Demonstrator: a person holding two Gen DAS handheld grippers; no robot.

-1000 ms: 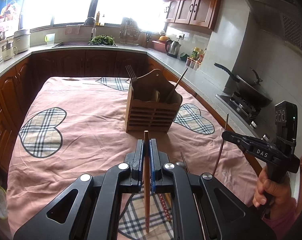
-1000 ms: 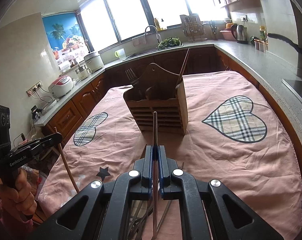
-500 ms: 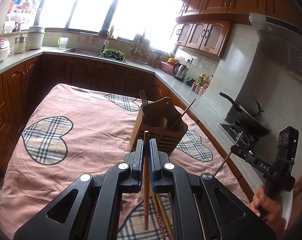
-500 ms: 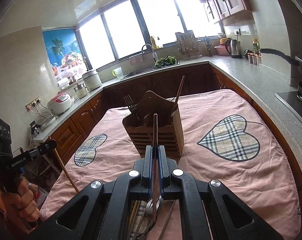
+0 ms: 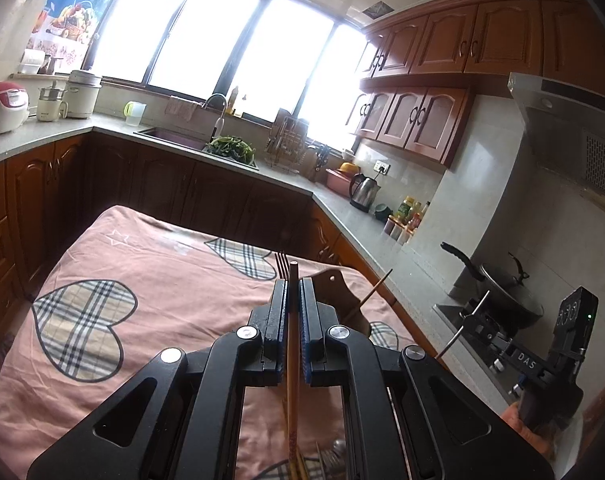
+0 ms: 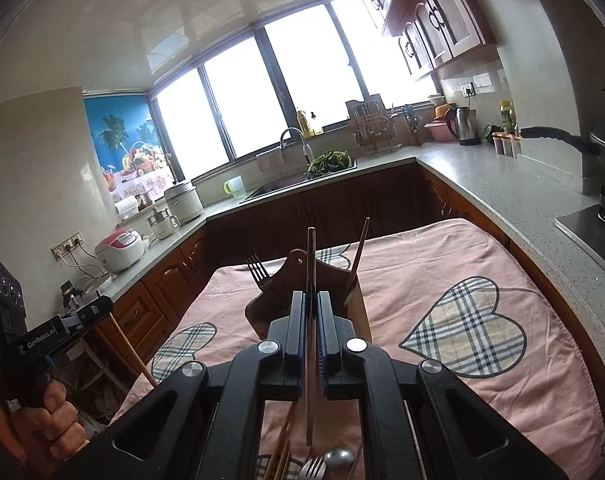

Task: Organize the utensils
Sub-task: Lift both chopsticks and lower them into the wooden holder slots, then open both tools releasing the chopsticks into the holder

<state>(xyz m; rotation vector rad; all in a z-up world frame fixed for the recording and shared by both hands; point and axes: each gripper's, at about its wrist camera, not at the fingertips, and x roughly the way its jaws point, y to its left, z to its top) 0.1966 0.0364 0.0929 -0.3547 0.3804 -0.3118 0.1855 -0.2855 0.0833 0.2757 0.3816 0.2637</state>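
My left gripper (image 5: 291, 282) is shut on a brown wooden chopstick (image 5: 292, 360) that stands upright between the pads. It hangs above the pink cloth, in front of the wooden utensil holder (image 5: 331, 288), which its fingers mostly hide. My right gripper (image 6: 311, 294) is shut on a thinner dark chopstick (image 6: 311, 256), also upright, just short of the holder (image 6: 356, 314). The holder has a fork (image 6: 256, 270) and a slanted chopstick (image 6: 359, 254) in it. Each gripper shows in the other's view: the right gripper (image 5: 472, 320), the left gripper (image 6: 100, 309).
Loose utensils lie on the cloth under the grippers: a spoon (image 6: 338, 458), a fork (image 6: 312, 469) and several chopsticks (image 6: 280, 460). The pink cloth (image 6: 442, 264) with plaid hearts covers the table. Counters ring it, with a stove and pan (image 5: 506, 292) to the right.
Both grippers have risen and tipped upward with their chopsticks still clamped. The holder has dropped low in both views and slid behind the fingers. More of the windows and ceiling shows.
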